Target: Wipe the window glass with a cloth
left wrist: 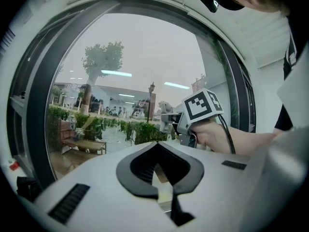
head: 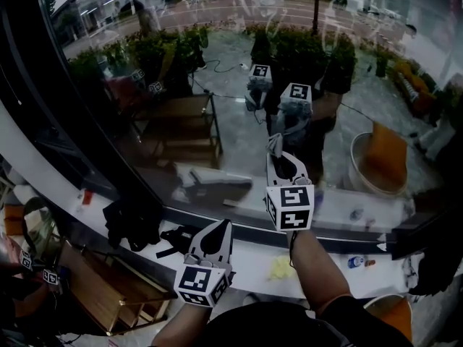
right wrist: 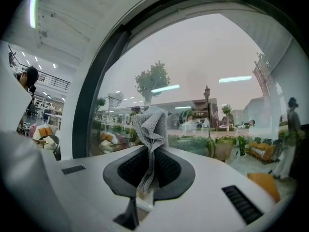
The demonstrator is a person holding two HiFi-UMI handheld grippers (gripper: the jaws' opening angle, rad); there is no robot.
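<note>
Now: grey cloth held up by the window glass.
Right gripper fingers clamped on it; left gripper nearer, fingers together, empty.

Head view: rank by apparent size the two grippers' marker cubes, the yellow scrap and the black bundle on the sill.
1. Black bundle: largest.
2. Left marker cube and right marker cube: they look about alike, and the left one sits nearer the camera, so I do not rank them.
3. Yellow scrap: smallest.
</note>
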